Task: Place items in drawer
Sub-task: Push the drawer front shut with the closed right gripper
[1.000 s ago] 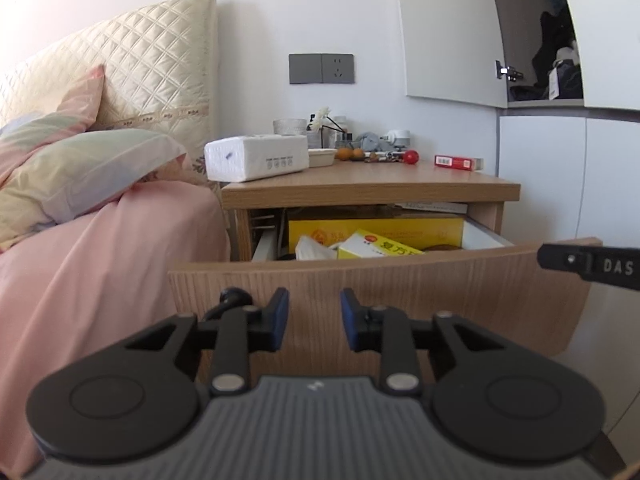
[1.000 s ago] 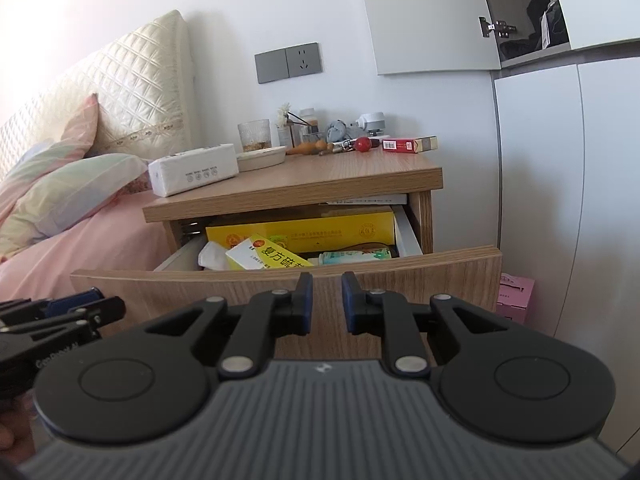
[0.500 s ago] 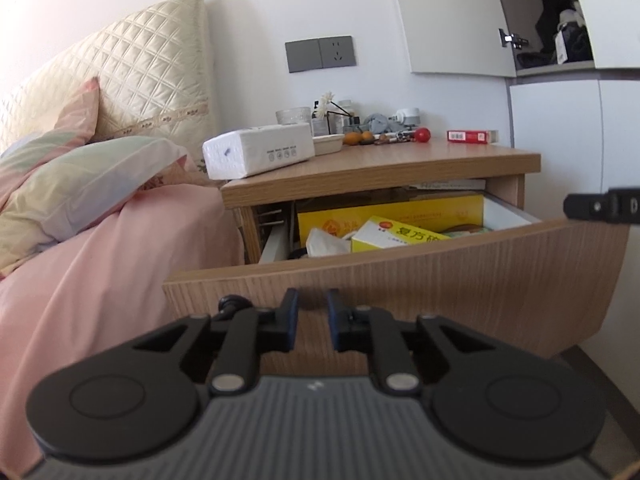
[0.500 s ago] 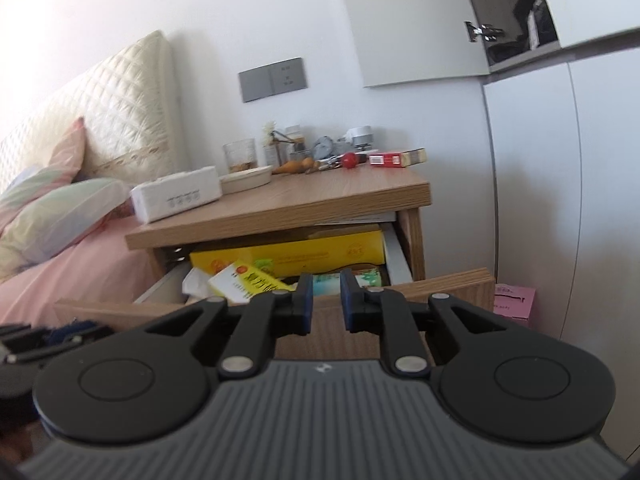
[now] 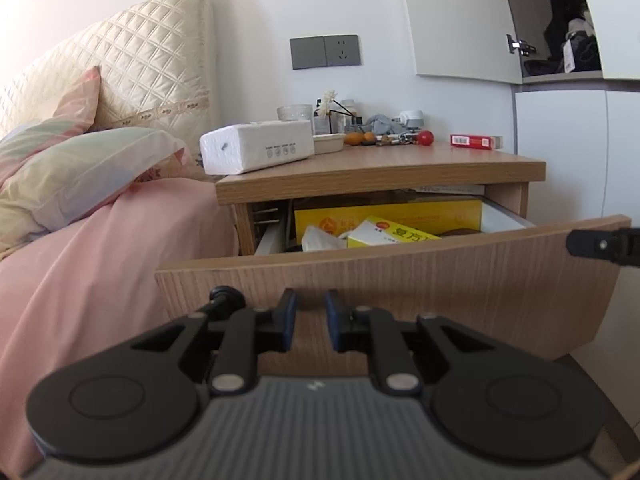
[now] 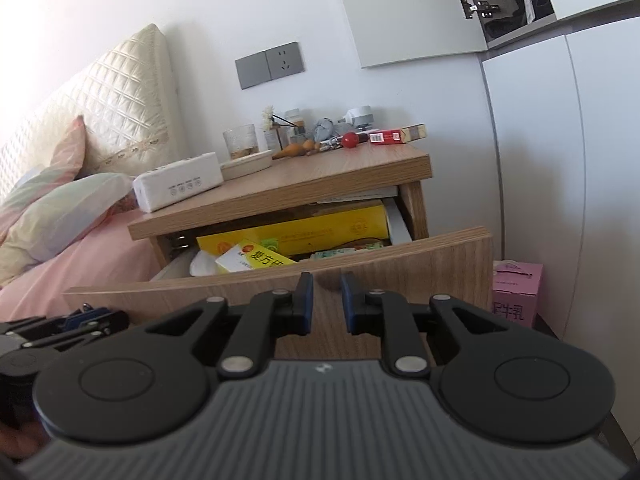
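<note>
One drawer (image 5: 400, 280) stands pulled out of the bedside stand, its wooden front panel facing both cameras. Inside it lie one long yellow box (image 5: 384, 216) along the back, one smaller yellow-and-white box (image 6: 260, 260) tilted in front of it, one crumpled white tissue (image 5: 320, 240) at the left, and a greenish packet (image 6: 344, 251) at the right, only partly seen over the panel's edge.

The left gripper (image 5: 311, 320) hangs in front of the drawer panel with its two blue-padded fingers (image 5: 287, 318) a narrow gap apart, nothing between them. The right gripper (image 6: 324, 304) sits likewise before the panel, near its upper edge, its two fingers (image 6: 305, 300) parted by a small gap and holding nothing. Each gripper shows at the edge of the other's view.

On the wooden surface (image 5: 400, 160) of the stand are one white tissue pack (image 5: 258, 151) at the front left corner, one shallow beige dish (image 5: 328, 143) just behind it, one glass cup (image 6: 240, 142), one red ball (image 6: 351, 139), one red box (image 5: 474, 141) at the far right, and a cluster of small bottles and odds too crowded to count. Two grey wall plates (image 5: 325, 51) sit side by side above. The bed (image 5: 100, 260) with a pink cover lies to the left, carrying one quilted cream cushion (image 5: 140, 72) and two pillows (image 5: 80, 168). One pink carton (image 6: 518, 294) stands on the floor beside the stand, against the white cabinet (image 6: 560, 160).
</note>
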The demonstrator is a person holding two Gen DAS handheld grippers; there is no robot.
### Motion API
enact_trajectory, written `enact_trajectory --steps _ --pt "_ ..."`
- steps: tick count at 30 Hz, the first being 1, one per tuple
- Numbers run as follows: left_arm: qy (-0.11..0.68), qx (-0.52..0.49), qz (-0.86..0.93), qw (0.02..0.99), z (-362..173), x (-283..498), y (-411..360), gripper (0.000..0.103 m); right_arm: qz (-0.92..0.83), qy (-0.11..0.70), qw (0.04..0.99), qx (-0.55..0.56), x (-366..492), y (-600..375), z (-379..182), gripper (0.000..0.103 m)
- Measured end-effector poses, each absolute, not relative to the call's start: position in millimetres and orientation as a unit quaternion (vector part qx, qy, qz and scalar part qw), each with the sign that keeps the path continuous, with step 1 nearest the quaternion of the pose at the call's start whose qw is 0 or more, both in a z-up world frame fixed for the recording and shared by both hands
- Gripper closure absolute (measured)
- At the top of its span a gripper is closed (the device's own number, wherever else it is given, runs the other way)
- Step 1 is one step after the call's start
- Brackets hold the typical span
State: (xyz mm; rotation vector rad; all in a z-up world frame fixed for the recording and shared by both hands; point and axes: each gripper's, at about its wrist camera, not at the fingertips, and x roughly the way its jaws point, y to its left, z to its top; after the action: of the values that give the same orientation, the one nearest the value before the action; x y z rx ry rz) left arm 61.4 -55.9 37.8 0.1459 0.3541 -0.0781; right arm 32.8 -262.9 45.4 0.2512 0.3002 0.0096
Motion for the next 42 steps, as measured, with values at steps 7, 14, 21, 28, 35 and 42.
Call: enact_trajectory --steps 7,14,21,28,35,42 --pt "0.18 0.072 -0.038 0.98 36 76 -61 0.086 -0.014 0.146 0.981 0.128 45 -260 46 0.085" --pt "0.191 0.069 -0.041 0.978 38 93 -63 0.085 -0.018 0.147 0.981 0.124 60 -260 47 0.085" --pt "0.193 0.066 -0.042 0.978 37 114 -65 0.085 -0.024 0.141 0.983 0.115 80 -260 44 0.085" --pt "0.19 0.084 -0.042 0.977 34 137 -73 0.085 -0.028 0.136 0.982 0.125 103 -264 43 0.085" --pt "0.186 0.105 -0.042 0.976 30 160 -81 0.08 -0.036 0.122 0.985 0.113 125 -263 35 0.085" --pt "0.186 0.103 -0.053 0.976 24 181 -87 0.079 -0.04 0.116 0.984 0.126 145 -268 33 0.085"
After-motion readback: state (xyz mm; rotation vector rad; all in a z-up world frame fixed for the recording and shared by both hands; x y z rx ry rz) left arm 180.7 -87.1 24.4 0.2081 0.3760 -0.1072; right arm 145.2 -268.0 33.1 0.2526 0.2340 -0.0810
